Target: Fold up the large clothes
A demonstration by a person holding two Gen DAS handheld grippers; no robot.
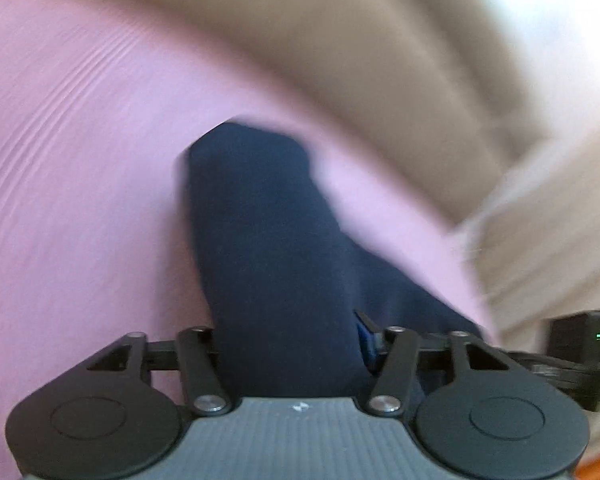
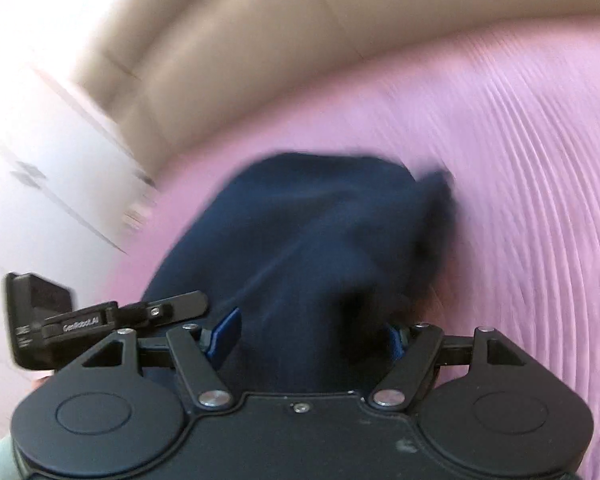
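Observation:
A dark navy garment (image 1: pixel 268 248) hangs from my left gripper (image 1: pixel 296 344) over a pink bed sheet (image 1: pixel 80 184). The cloth fills the gap between the fingers and hides most of them; only a blue pad (image 1: pixel 366 342) shows on the right. In the right wrist view the same navy garment (image 2: pixel 316 248) is bunched between the blue pads (image 2: pixel 224 338) of my right gripper (image 2: pixel 312 340), which is shut on it. Both views are blurred by motion.
The pink ribbed sheet (image 2: pixel 520 200) covers the bed. Beige floor (image 1: pixel 380 60) lies beyond its edge, with a white cabinet (image 2: pixel 40 160) at the left. The other gripper's black body (image 2: pixel 40 320) shows at the left of the right wrist view.

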